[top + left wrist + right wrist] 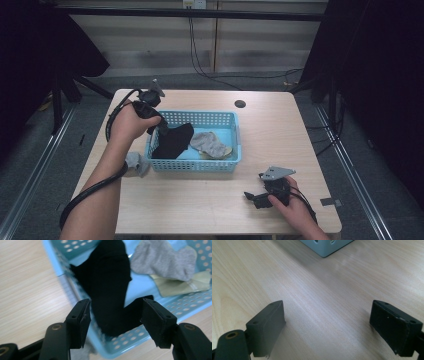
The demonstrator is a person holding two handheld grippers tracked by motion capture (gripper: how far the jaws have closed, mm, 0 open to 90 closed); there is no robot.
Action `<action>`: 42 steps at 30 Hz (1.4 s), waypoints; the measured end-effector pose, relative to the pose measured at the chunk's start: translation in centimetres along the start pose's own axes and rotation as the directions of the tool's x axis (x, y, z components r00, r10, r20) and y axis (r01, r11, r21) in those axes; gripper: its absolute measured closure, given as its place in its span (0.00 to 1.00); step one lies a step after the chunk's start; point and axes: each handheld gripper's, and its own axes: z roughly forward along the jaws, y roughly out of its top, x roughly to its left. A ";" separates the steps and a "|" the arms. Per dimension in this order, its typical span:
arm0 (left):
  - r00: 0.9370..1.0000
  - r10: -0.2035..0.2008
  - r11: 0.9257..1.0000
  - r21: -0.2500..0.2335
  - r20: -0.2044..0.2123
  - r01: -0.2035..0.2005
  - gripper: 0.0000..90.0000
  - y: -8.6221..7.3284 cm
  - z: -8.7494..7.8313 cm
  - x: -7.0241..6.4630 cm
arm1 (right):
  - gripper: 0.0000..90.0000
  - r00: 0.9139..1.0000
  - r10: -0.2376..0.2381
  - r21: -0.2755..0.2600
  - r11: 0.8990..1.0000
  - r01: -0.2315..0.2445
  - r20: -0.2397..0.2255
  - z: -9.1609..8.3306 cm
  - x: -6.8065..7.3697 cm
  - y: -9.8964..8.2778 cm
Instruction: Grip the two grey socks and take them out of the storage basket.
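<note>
A light blue plastic basket point(195, 167) point(175, 307) stands in the middle of the wooden table. A black sock point(174, 141) point(110, 285) lies in its left half, draped up over the left rim. Beside it in the basket rest a grey sock point(207, 142) point(162, 260) and a beige cloth piece point(222, 151) point(180, 285). My left gripper point(162, 127) point(115, 307) hangs over the basket's left edge, open, with the black sock below between its jaws and the pads clear of it. My right gripper point(250, 197) point(327, 312) rests low over bare table at the front right, open and empty.
Another grey sock point(136, 164) lies on the table just left of the basket, by my left forearm. A dark round cable hole point(240, 104) sits at the table's back. The basket's corner point(324, 247) shows ahead of the right gripper.
</note>
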 end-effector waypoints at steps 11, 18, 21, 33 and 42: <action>0.997 0.037 0.999 0.007 0.064 -0.038 0.42 1.1 3.6 -3.0 | 0.13 1.000 -0.001 0.000 1.000 0.001 0.000 0.0 0.0 0.0; 0.995 0.049 0.999 0.008 0.085 -0.049 0.42 1.6 5.7 -4.4 | 0.13 1.000 -0.001 0.000 1.000 0.001 0.000 0.0 0.0 0.0; 0.994 0.058 0.998 0.005 0.091 -0.058 0.42 1.9 6.3 -5.0 | 0.13 1.000 0.000 -0.001 1.000 0.000 -0.004 0.0 0.0 0.0; 0.990 0.052 0.999 -0.004 0.132 -0.052 0.42 2.6 9.0 -6.3 | 0.13 1.000 -0.005 -0.004 1.000 0.005 0.001 0.0 -0.1 0.0; 0.989 0.046 0.999 -0.022 0.139 -0.043 0.41 2.4 10.7 -6.5 | 0.13 1.000 -0.004 -0.004 1.000 0.004 0.001 0.0 0.0 0.0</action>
